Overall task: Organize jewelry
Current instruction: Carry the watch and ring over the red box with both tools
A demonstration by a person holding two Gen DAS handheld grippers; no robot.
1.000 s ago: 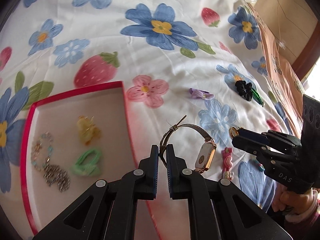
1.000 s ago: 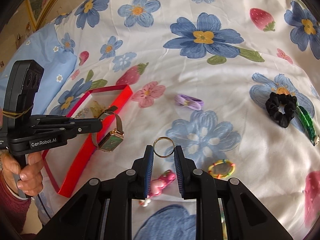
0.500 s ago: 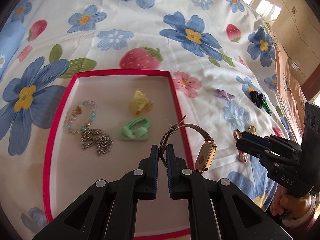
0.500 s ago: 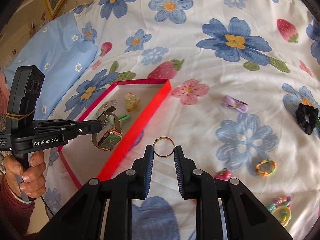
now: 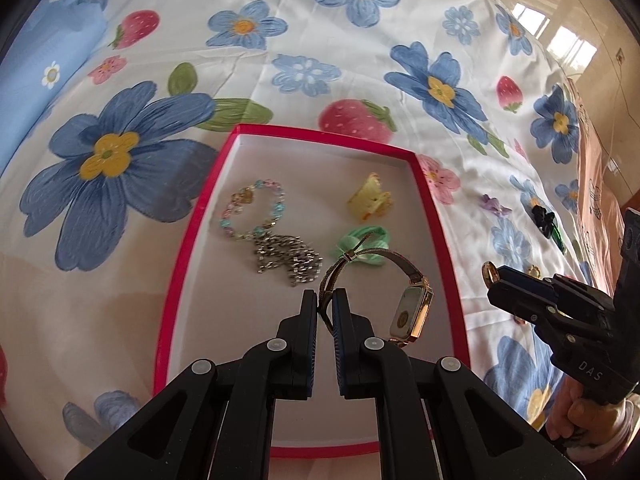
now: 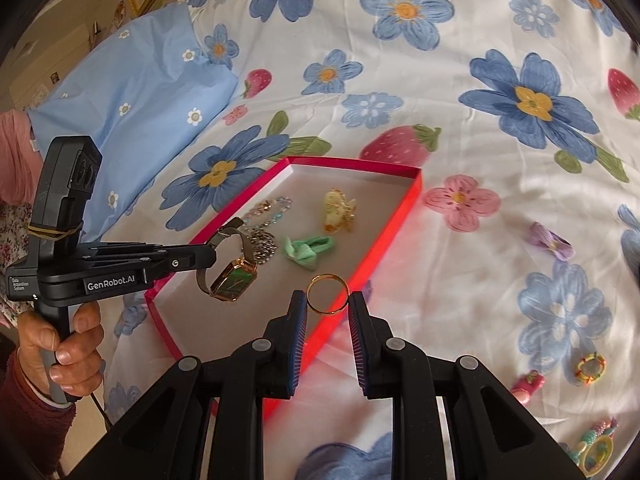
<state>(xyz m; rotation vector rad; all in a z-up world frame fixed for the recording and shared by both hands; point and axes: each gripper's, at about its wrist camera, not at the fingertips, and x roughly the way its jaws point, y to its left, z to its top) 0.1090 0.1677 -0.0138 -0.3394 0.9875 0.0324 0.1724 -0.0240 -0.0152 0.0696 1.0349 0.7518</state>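
two hand-held grippers are over a red-rimmed tray that sits on a floral bedsheet.

left hand-held gripper: jaws pinched together on the mesh band of a gold watch. the watch hangs off to 3 o'clock of the fingertips, case tilted on edge, above the tray's near-right floor and inside the right rim. in the right wrist view the same watch dangles from the left hand-held gripper above the tray's left rim.

right hand-held gripper: jaws clamped on a gold ring, ring face-on between the fingers, held above the tray's right rim. from the left wrist view the ring and right hand-held gripper sit at 3 o'clock, just outside the right rim.

tray contents, left wrist view: beaded bracelet at 11 o'clock, touching a silver chain heaped below it; yellow clip at 1 o'clock near the right rim; green hair tie below the clip, partly behind the watch band. bare tray floor shows along the near end and the far end.

loose on the sheet at 3 o'clock of the tray: purple bow, pink clip, multicolour band, black scrunchie. blue pillow lies at 10 o'clock, well apart from the tray.
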